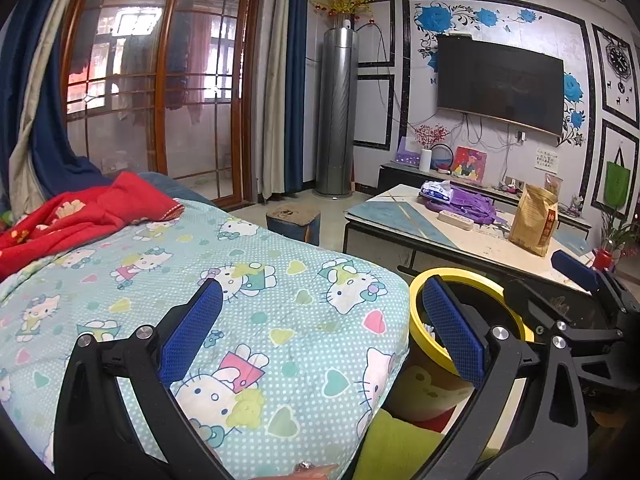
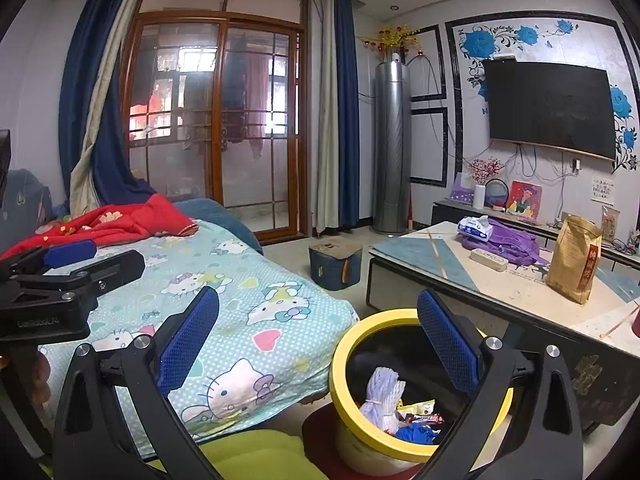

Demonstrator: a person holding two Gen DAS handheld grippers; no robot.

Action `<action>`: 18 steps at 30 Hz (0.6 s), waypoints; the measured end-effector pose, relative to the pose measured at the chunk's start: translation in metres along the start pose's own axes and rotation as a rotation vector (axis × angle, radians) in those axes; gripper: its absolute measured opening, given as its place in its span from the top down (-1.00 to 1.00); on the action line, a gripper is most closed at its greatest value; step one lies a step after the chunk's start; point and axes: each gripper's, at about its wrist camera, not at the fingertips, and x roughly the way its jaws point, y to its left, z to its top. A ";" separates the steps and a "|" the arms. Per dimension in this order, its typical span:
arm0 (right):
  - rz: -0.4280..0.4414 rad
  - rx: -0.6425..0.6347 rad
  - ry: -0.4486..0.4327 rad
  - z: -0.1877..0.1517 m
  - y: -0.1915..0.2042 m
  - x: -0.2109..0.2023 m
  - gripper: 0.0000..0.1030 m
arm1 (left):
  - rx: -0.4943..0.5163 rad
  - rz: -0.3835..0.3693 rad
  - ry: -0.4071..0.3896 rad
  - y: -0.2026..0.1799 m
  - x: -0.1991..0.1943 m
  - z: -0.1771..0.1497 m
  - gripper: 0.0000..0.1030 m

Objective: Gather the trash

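Note:
A yellow-rimmed trash bin (image 2: 340,364) stands on the floor between the bed and the low table. Inside it lie a white-lavender bundle (image 2: 382,392), snack wrappers (image 2: 420,414) and a crumpled blue piece (image 2: 416,434). My right gripper (image 2: 316,340) is open and empty, with its right finger over the bin's mouth. My left gripper (image 1: 320,328) is also open and empty; it hangs over the bed's corner, and its right finger crosses the bin's rim (image 1: 472,276). One blue pad (image 1: 572,266) of the right gripper shows at the right of the left wrist view.
A bed with a cartoon-cat cover (image 1: 248,280) and a red blanket (image 1: 100,208) fills the left. The low table (image 2: 420,256) holds a brown paper bag (image 2: 576,260), a purple bag (image 2: 508,240), a tissue pack (image 2: 476,228) and a power strip (image 2: 488,260). A blue stool (image 2: 336,264) stands beyond.

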 end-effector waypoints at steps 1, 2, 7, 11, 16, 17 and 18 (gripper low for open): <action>0.001 0.001 0.003 0.000 -0.001 0.001 -0.88 | -0.002 0.000 0.000 0.001 0.000 0.000 -0.79; 0.002 0.003 0.005 0.000 -0.001 0.002 -0.88 | -0.003 0.000 -0.001 0.001 0.000 0.000 -0.79; 0.005 0.000 0.008 -0.001 -0.001 0.003 -0.88 | -0.003 -0.002 -0.003 0.001 0.000 -0.001 -0.79; 0.003 0.006 0.013 -0.001 0.000 0.005 -0.88 | -0.008 0.003 -0.001 0.001 -0.002 -0.001 -0.79; 0.001 0.009 0.016 -0.003 0.001 0.006 -0.88 | -0.015 0.010 -0.001 0.001 -0.003 0.000 -0.79; 0.002 0.008 0.016 -0.003 0.001 0.006 -0.88 | -0.015 0.009 -0.001 0.001 -0.003 0.000 -0.79; 0.000 0.008 0.016 -0.003 0.001 0.006 -0.88 | -0.016 0.009 -0.001 0.001 -0.003 0.000 -0.79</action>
